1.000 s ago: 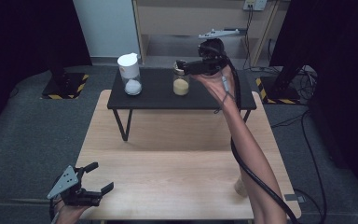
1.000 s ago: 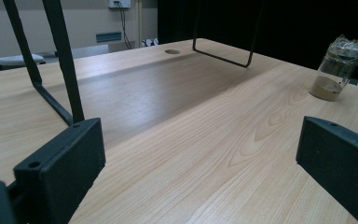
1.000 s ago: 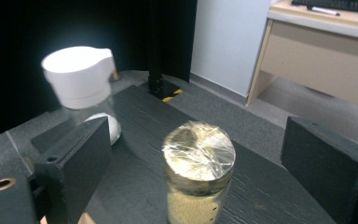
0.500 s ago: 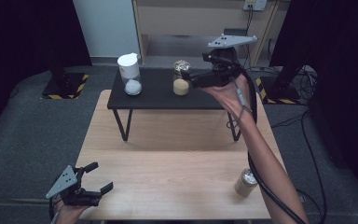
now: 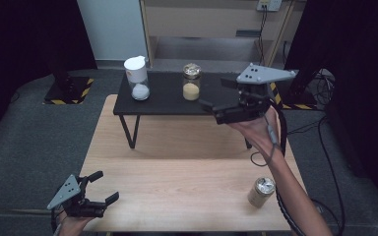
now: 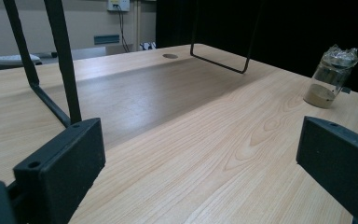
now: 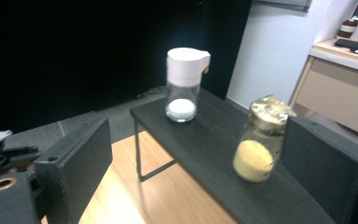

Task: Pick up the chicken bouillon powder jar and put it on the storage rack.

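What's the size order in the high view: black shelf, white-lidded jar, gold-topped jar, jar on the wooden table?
1. black shelf
2. white-lidded jar
3. gold-topped jar and jar on the wooden table: look alike; the latter is tilted and nearer the camera, so unranked.

My high cam looks down over the wooden table [image 5: 177,182]; right gripper cam, nearer, shares the black shelf [image 5: 162,101] [image 7: 214,140].

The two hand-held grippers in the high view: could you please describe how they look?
Both are black, boxy tools with two flat rectangular jaws. The right hand-held gripper carries a grey three-cornered plate dotted with small holes on top, and a black cable trails from it along the person's bare forearm. The left hand-held gripper has the same grey plate. Up close, the jaw pads are matt black blocks with small screw holes.
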### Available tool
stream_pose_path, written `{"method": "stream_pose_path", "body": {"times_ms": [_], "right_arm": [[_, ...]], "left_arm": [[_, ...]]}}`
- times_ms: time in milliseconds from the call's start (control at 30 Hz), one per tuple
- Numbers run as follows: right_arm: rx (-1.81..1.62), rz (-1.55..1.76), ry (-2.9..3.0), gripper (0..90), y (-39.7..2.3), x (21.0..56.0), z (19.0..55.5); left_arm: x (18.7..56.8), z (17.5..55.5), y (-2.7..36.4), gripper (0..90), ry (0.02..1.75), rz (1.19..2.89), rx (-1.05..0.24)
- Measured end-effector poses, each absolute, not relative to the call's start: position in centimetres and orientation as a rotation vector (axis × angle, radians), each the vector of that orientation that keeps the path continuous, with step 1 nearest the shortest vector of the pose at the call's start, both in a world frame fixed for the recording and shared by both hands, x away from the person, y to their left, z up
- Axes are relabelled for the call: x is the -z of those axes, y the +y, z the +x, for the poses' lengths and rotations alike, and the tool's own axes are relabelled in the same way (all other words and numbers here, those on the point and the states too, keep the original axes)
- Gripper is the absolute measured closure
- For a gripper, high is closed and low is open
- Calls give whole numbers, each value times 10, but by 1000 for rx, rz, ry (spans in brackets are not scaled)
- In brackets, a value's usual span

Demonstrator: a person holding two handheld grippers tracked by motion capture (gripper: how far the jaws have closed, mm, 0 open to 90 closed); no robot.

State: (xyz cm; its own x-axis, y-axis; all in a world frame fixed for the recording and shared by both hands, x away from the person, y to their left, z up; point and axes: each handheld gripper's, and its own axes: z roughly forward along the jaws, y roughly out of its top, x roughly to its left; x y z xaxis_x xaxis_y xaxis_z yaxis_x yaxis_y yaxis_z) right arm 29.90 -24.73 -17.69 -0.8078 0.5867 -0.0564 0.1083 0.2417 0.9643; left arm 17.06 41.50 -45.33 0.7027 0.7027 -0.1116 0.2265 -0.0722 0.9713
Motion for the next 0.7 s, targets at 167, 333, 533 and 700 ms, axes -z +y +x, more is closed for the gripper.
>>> {"method": "stream_pose_path", "body": {"times_ms": [167, 333, 533, 700], "right_arm": [[-1611, 610, 2112, 96, -255, 191, 278], [-1625, 587, 2107, 96, -262, 204, 259], [-1632, 600, 2099, 95, -272, 230, 242], [-1642, 637, 2085, 93, -282, 251, 231]], "left_arm": [[453, 170, 415, 1, 768, 1632, -466], [453, 170, 415, 1, 767, 1633, -468], [453, 170, 415, 1, 762, 1636, -469], [453, 170, 415, 1, 763, 1635, -469]]}}
